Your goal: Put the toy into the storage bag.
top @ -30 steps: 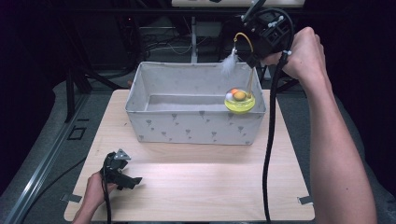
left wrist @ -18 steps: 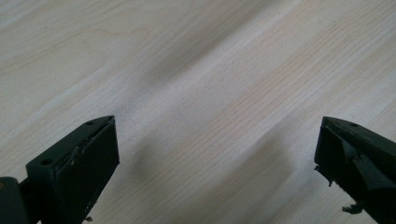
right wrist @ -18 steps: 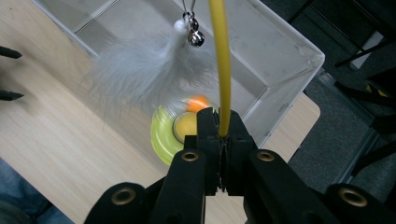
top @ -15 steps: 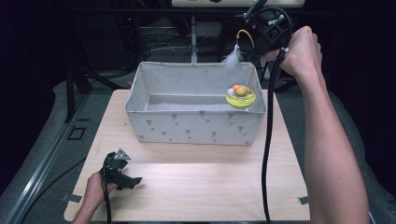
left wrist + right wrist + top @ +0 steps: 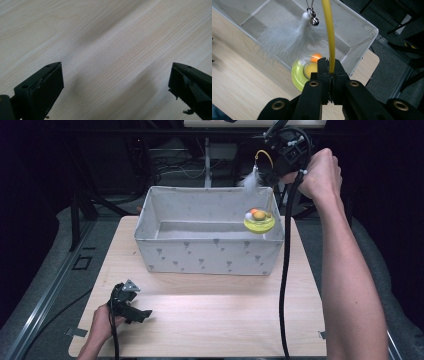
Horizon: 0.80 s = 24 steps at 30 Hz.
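A cat toy hangs from my right gripper (image 5: 274,169) (image 5: 329,65), which is shut on its thin yellow wand (image 5: 263,155) (image 5: 329,32). The toy's yellow round base (image 5: 259,222) (image 5: 298,73), with an orange ball (image 5: 317,57) on it, dangles at rim height over the right end of the grey fabric box (image 5: 210,252). A white feather (image 5: 248,181) (image 5: 284,37) and a small bell (image 5: 314,22) hang from the wand's tip. My left gripper (image 5: 142,314) (image 5: 116,85) rests open on the wooden table (image 5: 225,320) near its front left corner, with nothing between its fingers.
The box stands at the back middle of the table, its inside bare as far as I can see. A black cable (image 5: 286,270) trails down from the right gripper across the table's right side. Dark floor and metal frames surround the table.
The right hand has risen a little and drifted back, lifting the toy slightly. The left gripper has stayed where it was.
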Tool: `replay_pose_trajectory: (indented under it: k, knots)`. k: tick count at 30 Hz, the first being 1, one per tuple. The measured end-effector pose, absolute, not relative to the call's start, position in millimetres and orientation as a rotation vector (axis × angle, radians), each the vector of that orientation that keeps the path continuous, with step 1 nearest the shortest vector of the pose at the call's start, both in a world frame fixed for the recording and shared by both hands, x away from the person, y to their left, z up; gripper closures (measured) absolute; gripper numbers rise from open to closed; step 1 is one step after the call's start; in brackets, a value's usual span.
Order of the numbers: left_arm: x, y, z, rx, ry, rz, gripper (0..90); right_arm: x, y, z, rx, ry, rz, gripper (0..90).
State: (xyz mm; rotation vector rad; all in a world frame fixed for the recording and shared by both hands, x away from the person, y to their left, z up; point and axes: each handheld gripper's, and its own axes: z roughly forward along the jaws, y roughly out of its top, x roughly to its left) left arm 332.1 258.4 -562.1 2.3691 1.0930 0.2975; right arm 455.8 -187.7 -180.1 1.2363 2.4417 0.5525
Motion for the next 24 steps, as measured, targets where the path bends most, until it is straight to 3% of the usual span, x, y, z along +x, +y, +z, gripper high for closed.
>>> replay_pose_trajectory:
  k: [24]
  knots:
    - [331.7, 258.5, -562.0, 2.365, 1.094, 0.295, 0.0, 483.6, -192.0, -219.7, 1.305, 2.409, 0.558, 88.4]
